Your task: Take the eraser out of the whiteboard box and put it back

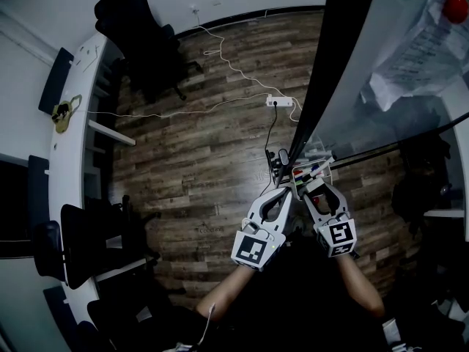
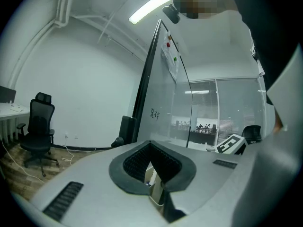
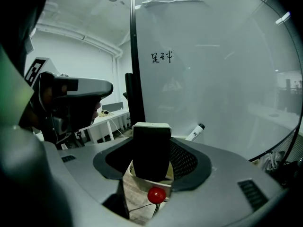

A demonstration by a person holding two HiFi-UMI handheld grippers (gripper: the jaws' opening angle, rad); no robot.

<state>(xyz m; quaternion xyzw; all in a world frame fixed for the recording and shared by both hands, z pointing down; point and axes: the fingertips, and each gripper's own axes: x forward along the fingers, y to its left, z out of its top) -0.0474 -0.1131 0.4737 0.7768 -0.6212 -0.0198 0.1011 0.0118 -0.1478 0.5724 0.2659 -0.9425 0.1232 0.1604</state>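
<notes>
The right gripper [image 1: 315, 193] is closed on the eraser [image 3: 151, 151], upright between its 2 jaws, directly over the whiteboard box [image 3: 142, 181]. The eraser's lower end is hidden, so whether it sits inside the box cannot be told. A red ball [image 3: 156, 194] shows below. The left gripper [image 2: 150, 146] has its jaw tips together; the pale thing seen through the gap is too cut off to identify. 1 marker [image 3: 194, 132] lies against the whiteboard [image 3: 213, 79].

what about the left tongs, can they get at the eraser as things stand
Probably not as is: the eraser is clamped in the right tongs, whose jaws cover both its sides, and the left tongs are shut. They are close by, though, and its top end stands clear.
</notes>
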